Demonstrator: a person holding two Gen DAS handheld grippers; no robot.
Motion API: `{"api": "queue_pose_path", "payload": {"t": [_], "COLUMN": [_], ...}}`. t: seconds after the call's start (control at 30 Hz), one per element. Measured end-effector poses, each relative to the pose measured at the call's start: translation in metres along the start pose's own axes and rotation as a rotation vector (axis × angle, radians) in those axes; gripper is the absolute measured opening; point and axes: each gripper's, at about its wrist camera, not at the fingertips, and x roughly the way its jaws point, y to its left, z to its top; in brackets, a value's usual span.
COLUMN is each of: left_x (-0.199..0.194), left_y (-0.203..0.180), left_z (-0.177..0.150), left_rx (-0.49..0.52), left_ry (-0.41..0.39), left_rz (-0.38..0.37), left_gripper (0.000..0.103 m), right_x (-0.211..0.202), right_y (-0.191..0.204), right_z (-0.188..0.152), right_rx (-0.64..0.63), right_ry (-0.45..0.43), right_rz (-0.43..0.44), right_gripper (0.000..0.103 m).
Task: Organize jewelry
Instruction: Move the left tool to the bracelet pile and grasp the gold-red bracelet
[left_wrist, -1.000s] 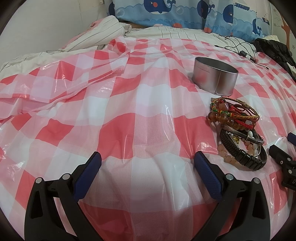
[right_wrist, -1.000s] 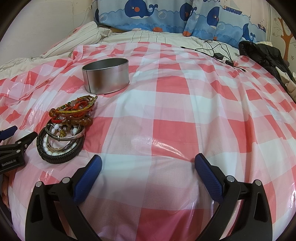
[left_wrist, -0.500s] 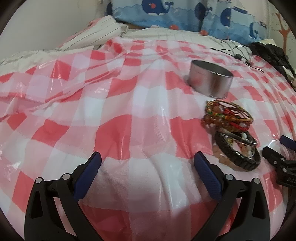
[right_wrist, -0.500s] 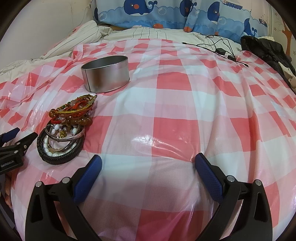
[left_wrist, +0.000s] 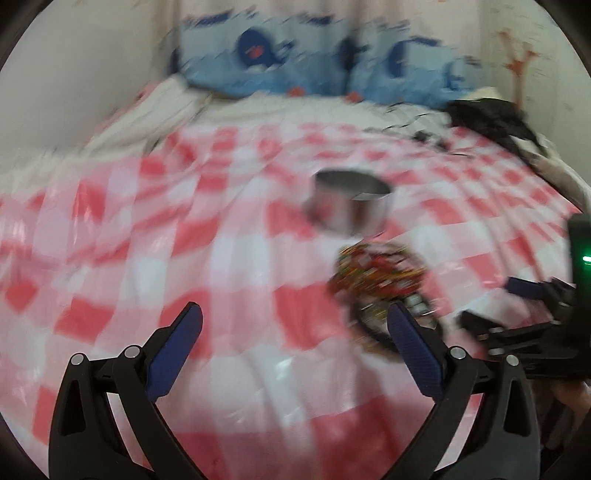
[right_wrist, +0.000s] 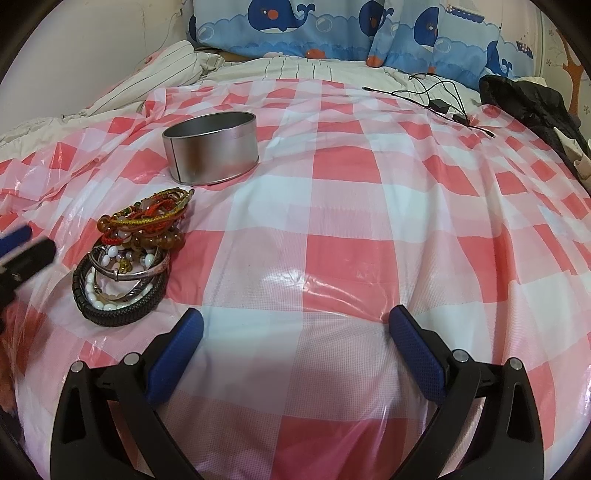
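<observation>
Big red-and-white checked sheet (right_wrist: 332, 206) covers the bed. Round metal tin (right_wrist: 210, 151) sits at 11 o'clock in the right view, bracelet pile (right_wrist: 125, 258) just below it around 9. Left gripper (left_wrist: 293, 326) has swung up and toward the pile since a second ago, view's all blurry, so pickup looks imminent. Right gripper (right_wrist: 295, 328) hangs back; both wide open, holding nothing

Each tool is a black plastic frame of two forked arms with triangular cut-outs and silver round screws. The left tool (left_wrist: 293, 332) and right tool (right_wrist: 295, 332) carry blue, finely textured fingertip pads (right_wrist: 415, 360).
</observation>
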Motion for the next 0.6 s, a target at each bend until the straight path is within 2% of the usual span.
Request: {"api": "queue_pose_path", "payload": {"t": [0.1,0.2,0.27,0.33,0.43,0.6], "left_x": [0.000,0.008,0.012,0.018,0.027,0.040], "left_y": [-0.023,-0.040,-0.047,-0.056,-0.065,-0.064], "left_z": [0.010,0.017,0.018,0.023,0.025,0.025], "left_rx": [0.139,0.219,0.250,0.303,0.373,0.377], "left_ry": [-0.014,-0.012,-0.011,-0.011,0.005,0.038], "left_rz": [-0.058,-0.052,-0.082,-0.116,-0.160,-0.209], "left_gripper": [0.096,0.096,0.094,0.089,0.075,0.061], "right_x": [0.000,0.000,0.000,0.000,0.000,0.001], "right_y": [0.001,0.001,0.001,0.001,0.001,0.001], "right_z": [0.000,0.000,0.000,0.000,0.000,-0.001], "right_rx": [-0.003,-0.005,-0.005,-0.004,-0.005,-0.005], "right_ry": [-0.002,-0.003,-0.003,-0.003,-0.003,-0.001], "right_rz": [-0.005,-0.007,-0.008,-0.007,-0.007,-0.008], "right_gripper": [0.096,0.096,0.096,0.096,0.096,0.096]}}
